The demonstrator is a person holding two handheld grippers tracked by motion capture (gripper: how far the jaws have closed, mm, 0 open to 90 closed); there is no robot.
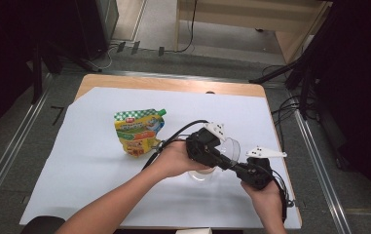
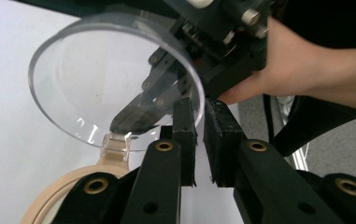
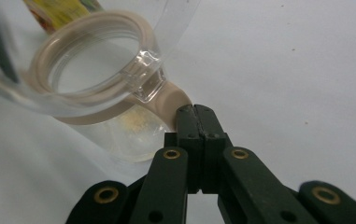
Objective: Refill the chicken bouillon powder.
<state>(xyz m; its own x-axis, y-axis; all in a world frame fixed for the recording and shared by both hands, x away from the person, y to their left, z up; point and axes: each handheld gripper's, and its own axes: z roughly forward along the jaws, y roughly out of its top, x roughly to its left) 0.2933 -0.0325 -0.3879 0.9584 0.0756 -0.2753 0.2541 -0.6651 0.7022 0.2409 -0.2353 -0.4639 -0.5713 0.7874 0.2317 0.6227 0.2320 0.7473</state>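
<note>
A clear jar (image 1: 200, 174) with a beige ring (image 3: 91, 51) at its mouth stands on the white sheet. Its round clear lid (image 2: 115, 79) is swung up on a clear hinge (image 3: 145, 79). My left gripper (image 2: 199, 140) is shut on the lid's rim, which runs between its two pads. My right gripper (image 3: 195, 112) is shut on the beige tab (image 3: 173, 100) that juts from the ring. In the high view the left gripper (image 1: 223, 157) comes in from the left and the right gripper (image 1: 231, 165) from the lower right, meeting at the jar.
A yellow and green spouted pouch (image 1: 138, 131) lies on the white sheet (image 1: 90, 161) to the left of the jar. The wooden table's far edge (image 1: 173, 83) shows beyond the sheet. Cables and dark stands lie on the floor around the table.
</note>
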